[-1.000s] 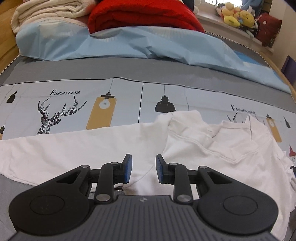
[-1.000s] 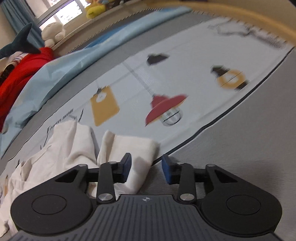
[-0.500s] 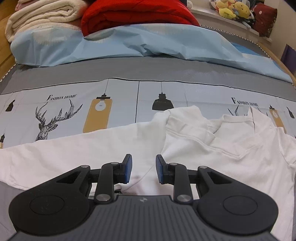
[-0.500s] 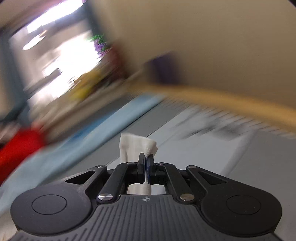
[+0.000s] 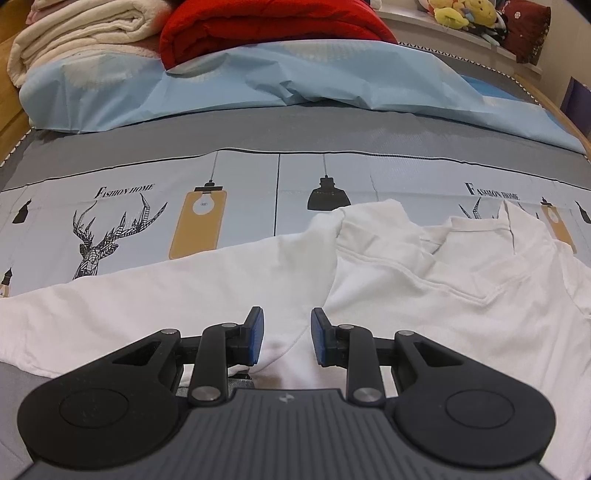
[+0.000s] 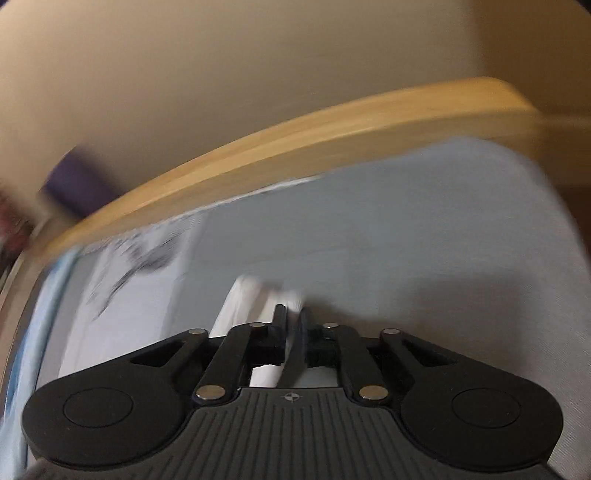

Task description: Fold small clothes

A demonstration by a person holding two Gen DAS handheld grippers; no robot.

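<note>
- L gripper (image 5: 284, 334) is hovering low over the near hem of the white shirt (image 5: 424, 295), jaws sitting wide apart w/ nothing between them; a hem seam is running right under the gap.
- R gripper (image 6: 293, 332) is pinching a strip of white cloth (image 6: 240, 306), jaws nearly closed on it. Blurry view, so can't tell which part of the shirt it is.
- Shirt is lying spread across the near part of the bed (image 5: 258, 140), body flat toward the left edge, collar and a sleeve bunching toward the right edge.
- Handling, judging by the creases: thin, light, floppy fabric, prob. sagging and dragging when lifted from one point. Best grabbing at hem or shoulder seam, where layers are doubling up and giving the pads bite.
- Far side: blue sheet (image 5: 258, 85), red blanket (image 5: 273, 26), cream blanket (image 5: 81, 33), plush toys (image 5: 465, 14) at the far right corner.
</note>
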